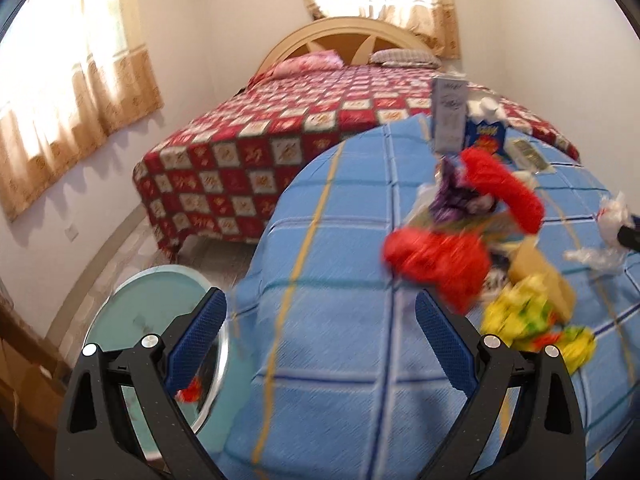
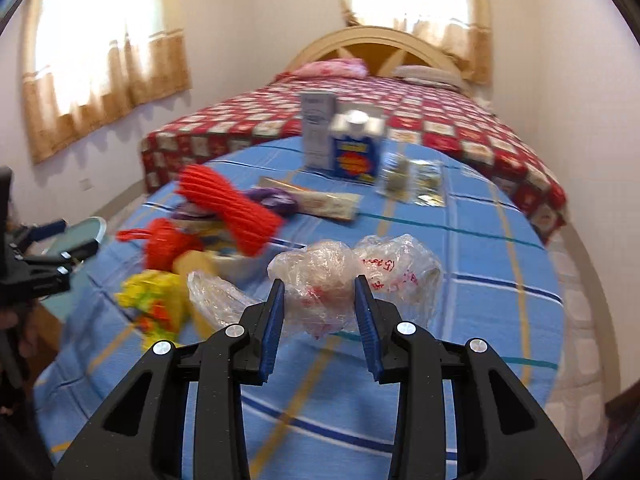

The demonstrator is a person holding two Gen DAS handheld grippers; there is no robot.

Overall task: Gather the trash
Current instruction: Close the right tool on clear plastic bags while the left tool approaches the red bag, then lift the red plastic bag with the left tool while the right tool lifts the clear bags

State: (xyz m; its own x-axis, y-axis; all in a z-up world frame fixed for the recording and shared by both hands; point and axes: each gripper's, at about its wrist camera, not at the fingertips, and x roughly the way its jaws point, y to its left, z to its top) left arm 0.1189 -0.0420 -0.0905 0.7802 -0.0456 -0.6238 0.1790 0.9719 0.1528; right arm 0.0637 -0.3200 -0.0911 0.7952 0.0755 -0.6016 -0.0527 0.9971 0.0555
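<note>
A table with a blue checked cloth holds scattered trash. A crumpled clear plastic bag with red print lies between the fingers of my right gripper, whose jaws stand partly closed around it; I cannot tell if they pinch it. My left gripper is wide open and empty over the cloth, left of a pile of red wrappers, a purple wrapper and a yellow wrapper. The same pile shows in the right wrist view. The left gripper also shows at the left edge of the right wrist view.
A round bin with a teal lid stands on the floor left of the table. Upright cartons and flat packets stand at the table's far side. A bed with a red checked cover lies behind.
</note>
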